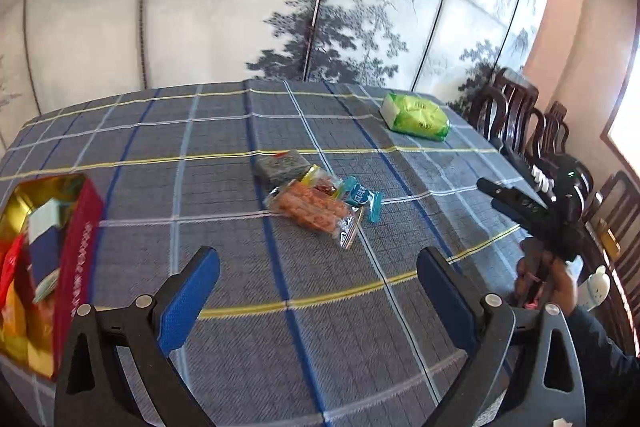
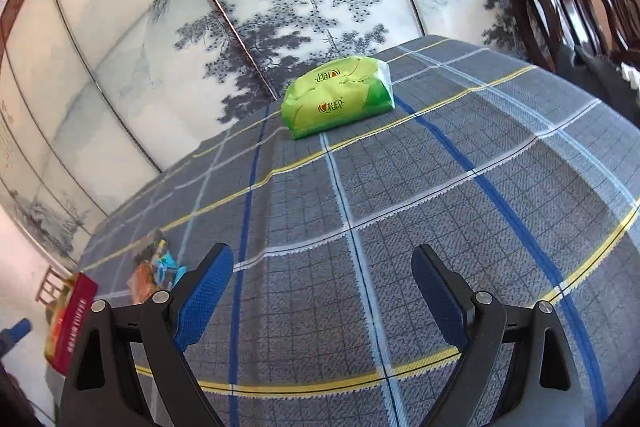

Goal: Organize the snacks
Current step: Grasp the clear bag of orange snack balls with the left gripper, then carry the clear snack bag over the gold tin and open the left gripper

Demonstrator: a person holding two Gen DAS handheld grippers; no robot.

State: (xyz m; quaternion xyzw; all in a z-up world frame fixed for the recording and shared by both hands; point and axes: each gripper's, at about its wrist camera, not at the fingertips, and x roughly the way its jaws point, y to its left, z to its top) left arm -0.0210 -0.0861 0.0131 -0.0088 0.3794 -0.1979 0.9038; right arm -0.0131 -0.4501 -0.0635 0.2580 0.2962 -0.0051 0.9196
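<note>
A small pile of snacks lies mid-table: an orange snack pack (image 1: 314, 211), a teal wrapped candy (image 1: 360, 201), a grey packet (image 1: 282, 166). My left gripper (image 1: 318, 269) hovers open above the cloth, short of the pile, with nothing between its blue pads. A red box (image 1: 76, 247) holding several snack bags stands at the left edge. A green tissue pack (image 2: 338, 95) lies at the far side. My right gripper (image 2: 322, 267) is open and empty, pointing toward the green pack; it also shows at the right (image 1: 516, 203), held by a hand (image 1: 556, 283).
A grey-blue checked tablecloth (image 1: 240, 307) covers the table. A painted folding screen (image 1: 320, 7) stands behind it. Dark wooden chairs (image 1: 516, 107) line the right side. The snack pile (image 2: 154, 273) and red box (image 2: 74, 323) sit at the left in the right wrist view.
</note>
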